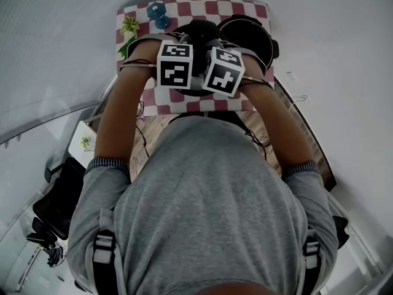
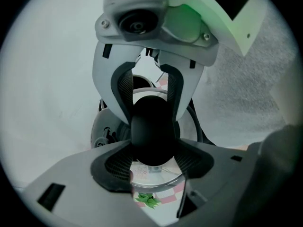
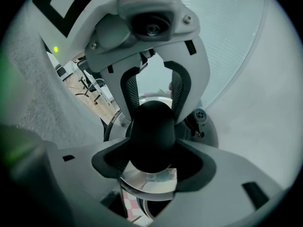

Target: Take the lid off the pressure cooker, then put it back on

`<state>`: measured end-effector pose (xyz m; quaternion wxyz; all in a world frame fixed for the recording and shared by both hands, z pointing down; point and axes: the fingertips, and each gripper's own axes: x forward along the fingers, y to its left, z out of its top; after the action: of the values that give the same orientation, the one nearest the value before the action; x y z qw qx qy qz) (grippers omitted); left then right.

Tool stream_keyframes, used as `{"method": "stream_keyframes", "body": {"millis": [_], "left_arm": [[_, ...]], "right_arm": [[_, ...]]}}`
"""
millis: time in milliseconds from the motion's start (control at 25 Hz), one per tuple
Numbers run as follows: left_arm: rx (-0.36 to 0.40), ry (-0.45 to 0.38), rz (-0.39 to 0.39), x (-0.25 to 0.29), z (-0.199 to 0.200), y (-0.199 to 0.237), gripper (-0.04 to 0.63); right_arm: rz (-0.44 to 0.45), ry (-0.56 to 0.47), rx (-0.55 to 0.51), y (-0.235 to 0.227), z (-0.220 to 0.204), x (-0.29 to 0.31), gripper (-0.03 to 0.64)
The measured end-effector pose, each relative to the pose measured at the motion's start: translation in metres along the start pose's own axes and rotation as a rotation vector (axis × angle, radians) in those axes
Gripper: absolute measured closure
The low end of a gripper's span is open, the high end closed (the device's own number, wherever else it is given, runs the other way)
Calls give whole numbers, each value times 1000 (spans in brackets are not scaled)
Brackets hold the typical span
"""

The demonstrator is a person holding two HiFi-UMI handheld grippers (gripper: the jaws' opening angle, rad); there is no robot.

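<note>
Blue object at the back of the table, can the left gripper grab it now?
Probably not yet. The left gripper is shut on the lid handle, together with the right gripper, so it would have to let go first. Nothing else seems to block the blue object.

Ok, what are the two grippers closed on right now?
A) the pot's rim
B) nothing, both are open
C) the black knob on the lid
C: the left gripper and the right gripper each have their fingers pressed on the black knob of the lid.
</note>
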<state>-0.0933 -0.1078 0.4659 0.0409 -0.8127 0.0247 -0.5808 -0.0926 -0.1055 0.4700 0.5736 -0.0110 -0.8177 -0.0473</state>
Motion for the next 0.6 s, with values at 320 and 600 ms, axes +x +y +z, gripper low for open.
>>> {"method": "stream_keyframes", "body": {"millis": [320,600], "left_arm": [[79,-7,-19,15,41,24,298],[134,-4,-34,28,73,43,298]], "right_arm": [[-34,9,78,-20,-42,-16,325],[-55,11,136,-36,-76,-27,325]]}}
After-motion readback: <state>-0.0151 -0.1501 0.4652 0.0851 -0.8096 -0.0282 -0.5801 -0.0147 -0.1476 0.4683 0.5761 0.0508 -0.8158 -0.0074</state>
